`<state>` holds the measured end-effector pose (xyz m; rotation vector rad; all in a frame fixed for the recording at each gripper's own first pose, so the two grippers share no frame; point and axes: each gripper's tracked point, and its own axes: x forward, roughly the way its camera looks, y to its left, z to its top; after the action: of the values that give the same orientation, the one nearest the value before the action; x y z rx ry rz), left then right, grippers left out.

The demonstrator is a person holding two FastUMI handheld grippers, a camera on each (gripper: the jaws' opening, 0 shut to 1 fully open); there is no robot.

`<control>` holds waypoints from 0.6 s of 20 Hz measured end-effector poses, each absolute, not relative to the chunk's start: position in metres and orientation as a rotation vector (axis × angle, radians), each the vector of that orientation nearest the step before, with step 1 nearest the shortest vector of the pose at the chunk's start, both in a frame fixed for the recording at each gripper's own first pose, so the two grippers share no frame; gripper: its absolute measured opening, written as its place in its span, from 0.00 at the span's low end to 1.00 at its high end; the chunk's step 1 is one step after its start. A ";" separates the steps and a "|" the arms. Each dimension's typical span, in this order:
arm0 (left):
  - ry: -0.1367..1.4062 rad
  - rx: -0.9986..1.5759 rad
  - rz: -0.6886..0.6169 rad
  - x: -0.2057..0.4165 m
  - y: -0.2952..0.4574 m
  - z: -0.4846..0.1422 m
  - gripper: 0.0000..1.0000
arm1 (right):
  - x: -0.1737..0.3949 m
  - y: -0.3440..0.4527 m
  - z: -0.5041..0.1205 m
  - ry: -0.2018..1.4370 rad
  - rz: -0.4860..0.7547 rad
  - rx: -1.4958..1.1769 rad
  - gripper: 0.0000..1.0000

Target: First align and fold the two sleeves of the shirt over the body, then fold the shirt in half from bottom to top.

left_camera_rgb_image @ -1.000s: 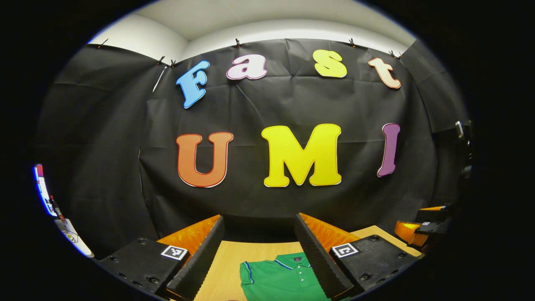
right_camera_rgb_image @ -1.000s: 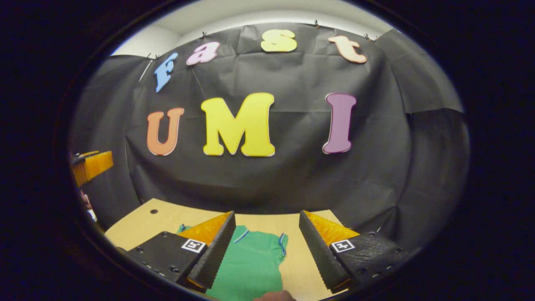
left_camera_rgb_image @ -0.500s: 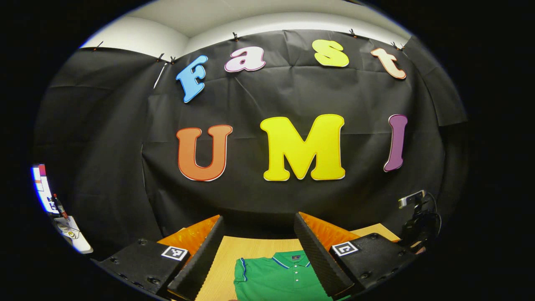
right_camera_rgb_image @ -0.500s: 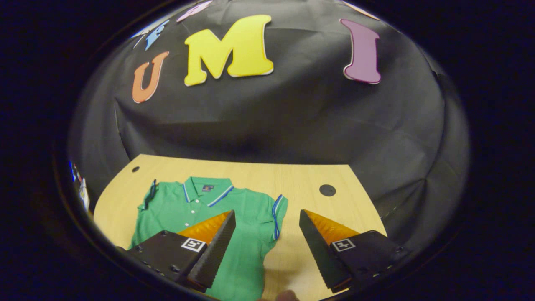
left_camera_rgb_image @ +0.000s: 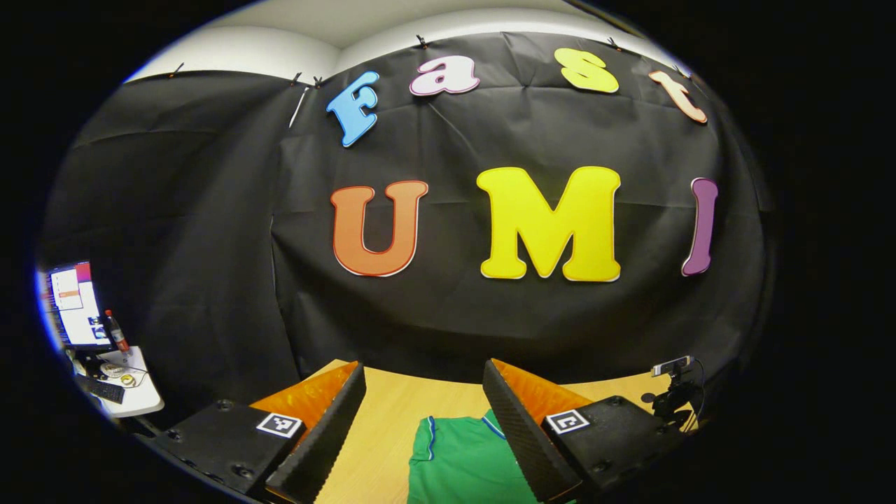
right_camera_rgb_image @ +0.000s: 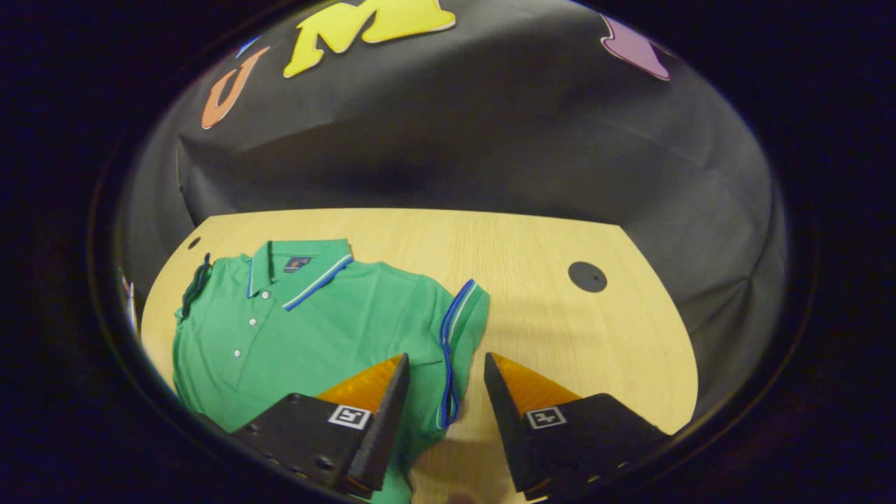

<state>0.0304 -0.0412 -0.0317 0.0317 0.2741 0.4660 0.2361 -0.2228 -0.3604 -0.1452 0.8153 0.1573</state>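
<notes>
A green polo shirt (right_camera_rgb_image: pixel 315 322) with blue-and-white trim lies flat on the wooden table (right_camera_rgb_image: pixel 532 280), collar toward the wall. Its right sleeve (right_camera_rgb_image: pixel 458 329) spreads out beside the body. My right gripper (right_camera_rgb_image: pixel 441 364) hovers open just above this sleeve's striped cuff, one finger on each side of it and nothing pressed between them. In the left gripper view, the shirt's left shoulder and sleeve edge (left_camera_rgb_image: pixel 455 455) lie below my left gripper (left_camera_rgb_image: pixel 423 378), which is open, held high and pointed at the wall.
A round black hole (right_camera_rgb_image: pixel 586 276) sits in the table right of the shirt, a smaller one (right_camera_rgb_image: pixel 194 242) at the far left corner. A small camera on a stand (left_camera_rgb_image: pixel 672 392) stands at the table's right edge. A side desk with a monitor (left_camera_rgb_image: pixel 73 308) is far left.
The right gripper tilted down toward the table, closed in on the right sleeve and narrowed its opening. The left gripper's view swung left, so the shirt sits further right between its fingers.
</notes>
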 end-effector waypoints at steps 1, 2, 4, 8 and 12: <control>0.279 0.036 0.471 0.031 -0.040 -0.033 1.00 | 0.236 -0.227 -0.365 0.830 0.140 -0.145 0.56; 0.284 0.043 0.473 0.030 -0.039 -0.033 1.00 | 0.239 -0.231 -0.364 0.828 0.122 -0.136 0.33; 0.287 0.052 0.467 0.032 -0.042 -0.032 1.00 | 0.239 -0.227 -0.362 0.834 0.120 -0.081 0.05; 0.287 0.060 0.442 0.036 -0.051 -0.030 1.00 | 0.234 -0.229 -0.342 0.824 0.136 -0.007 0.00; 0.279 0.058 0.454 0.024 -0.050 -0.023 1.00 | 0.229 -0.198 -0.304 0.770 0.155 0.044 0.00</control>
<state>0.0237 -0.0499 -0.0234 0.0582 0.2793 0.4541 0.2288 -0.1984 -0.3038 0.0441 0.7703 0.1546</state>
